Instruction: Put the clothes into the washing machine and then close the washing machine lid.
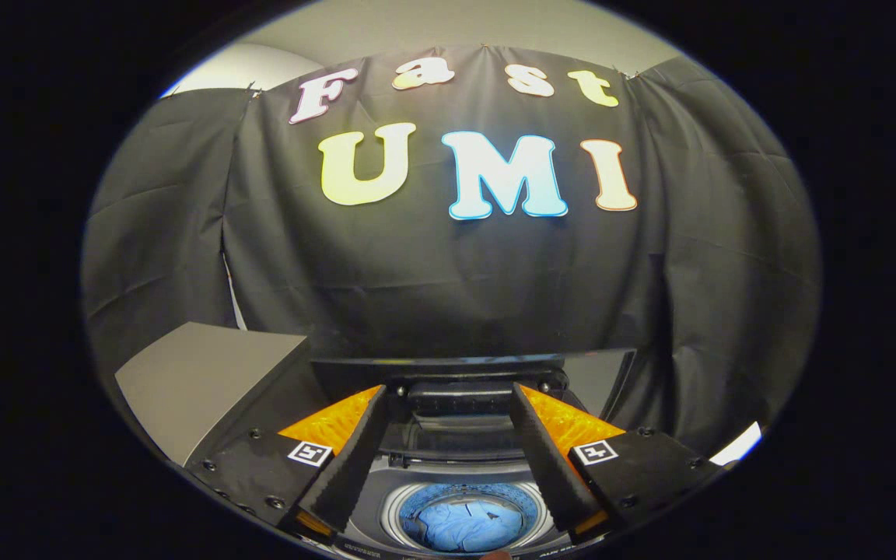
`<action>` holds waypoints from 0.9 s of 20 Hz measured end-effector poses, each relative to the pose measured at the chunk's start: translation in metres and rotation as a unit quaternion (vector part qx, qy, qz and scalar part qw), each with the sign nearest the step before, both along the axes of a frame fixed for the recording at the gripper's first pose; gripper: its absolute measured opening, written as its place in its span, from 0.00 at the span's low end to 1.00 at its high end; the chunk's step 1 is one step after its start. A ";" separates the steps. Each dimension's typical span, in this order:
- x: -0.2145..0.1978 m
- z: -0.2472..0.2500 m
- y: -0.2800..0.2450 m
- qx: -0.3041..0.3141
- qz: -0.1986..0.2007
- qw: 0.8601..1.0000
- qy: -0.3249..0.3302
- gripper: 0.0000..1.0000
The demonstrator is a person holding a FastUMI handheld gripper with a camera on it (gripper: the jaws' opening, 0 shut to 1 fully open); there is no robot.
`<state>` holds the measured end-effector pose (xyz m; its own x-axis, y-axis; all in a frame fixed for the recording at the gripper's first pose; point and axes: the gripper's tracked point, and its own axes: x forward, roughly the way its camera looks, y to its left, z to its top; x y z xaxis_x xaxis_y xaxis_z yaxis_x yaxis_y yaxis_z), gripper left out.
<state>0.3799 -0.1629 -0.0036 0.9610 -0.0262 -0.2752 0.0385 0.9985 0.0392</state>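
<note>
Gaping apart and empty, the gripper jaws frame rumpled blue clothes in the washing machine's round drum.

A black cloth wall hangs in creased panels across the far side of the booth (pinned along its top edge). Above it shows a pale ceiling. At near left stands a grey flat-topped cabinet.
</note>
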 end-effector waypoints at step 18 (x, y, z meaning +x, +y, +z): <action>0.108 -0.024 -0.007 -0.016 -0.024 1.000 0.005 0.98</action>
<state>0.4878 -0.1702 -0.0273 0.9555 -0.0809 -0.2835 0.0866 0.9962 0.0075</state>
